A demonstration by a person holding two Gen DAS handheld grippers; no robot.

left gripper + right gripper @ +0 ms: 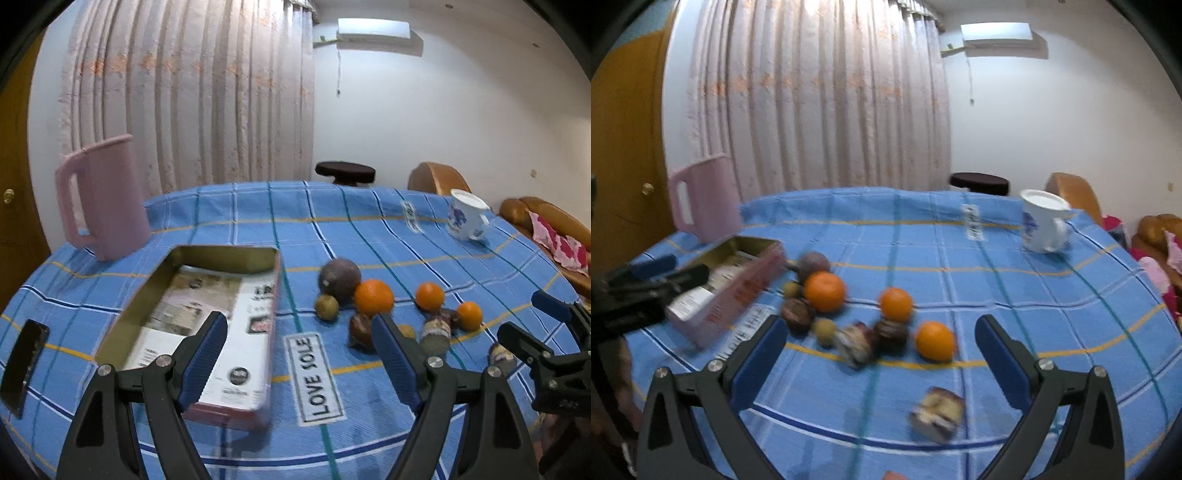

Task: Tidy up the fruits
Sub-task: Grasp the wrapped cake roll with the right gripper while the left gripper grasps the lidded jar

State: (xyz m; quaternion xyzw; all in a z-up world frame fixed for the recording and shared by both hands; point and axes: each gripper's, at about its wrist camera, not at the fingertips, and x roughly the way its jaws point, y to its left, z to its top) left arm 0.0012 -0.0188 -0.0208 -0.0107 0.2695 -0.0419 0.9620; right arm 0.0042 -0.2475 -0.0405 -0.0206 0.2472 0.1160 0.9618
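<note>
Both grippers are hovering above the table (240, 206), which is wearing a blue checked cloth. The left gripper (299, 354) is holding its jaws spread wide with nothing between them, over the near end of the open tin box (221, 258) lying toward the table's left edge. The right gripper (881, 354) is likewise showing its jaws spread and empty, above the near edge. The fruits are sitting clustered mid-table, just right of the box: three oranges (825, 291), a dark purple fruit (340, 276), a small greenish fruit (326, 306) and brown pieces, too blurred to identify. A pink jug (105, 199) is standing at the far left edge, a white mug (1043, 221) at the far right.
</note>
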